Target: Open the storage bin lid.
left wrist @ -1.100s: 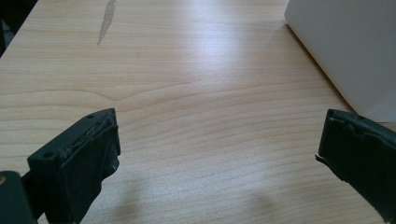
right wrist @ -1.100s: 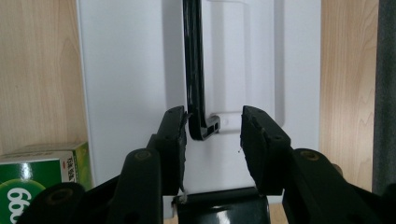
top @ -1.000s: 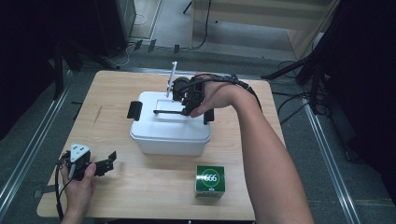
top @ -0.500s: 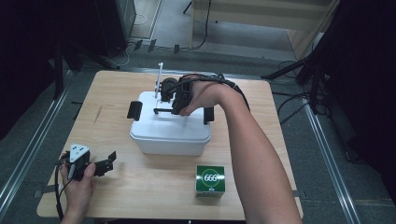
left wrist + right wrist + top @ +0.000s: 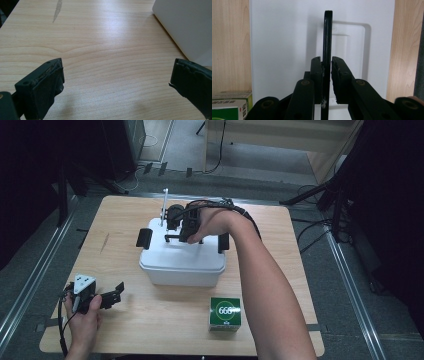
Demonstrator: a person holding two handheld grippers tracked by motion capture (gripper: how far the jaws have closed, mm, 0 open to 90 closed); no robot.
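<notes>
1. High view: a white lidded box (image 5: 182,262) sits mid-table (image 5: 280,270), with black latches at its left and right ends. The right gripper (image 5: 172,227) is over the lid, at the black handle (image 5: 172,237) that stands up from the lid's top. The forearm reaches in from the lower right. A green carton (image 5: 225,313) stands near the front edge, apart from the box.
2. High view: the left gripper (image 5: 116,292) rests low at the table's front-left corner, jaws spread, nothing between them, well apart from the box.
3. Left gripper view: the two black jaws stand wide apart over bare wood. The box's white corner (image 5: 185,25) shows at upper right, just beyond the right-hand jaw.
4. Right gripper view: the right gripper (image 5: 326,67) looks down on the white lid (image 5: 282,45). The thin black handle (image 5: 328,32) runs edge-on between the pads. The jaws have just been closing; the left pad touches the bar, the right pad is nearly on it. The green carton (image 5: 232,105) sits at lower left.
</notes>
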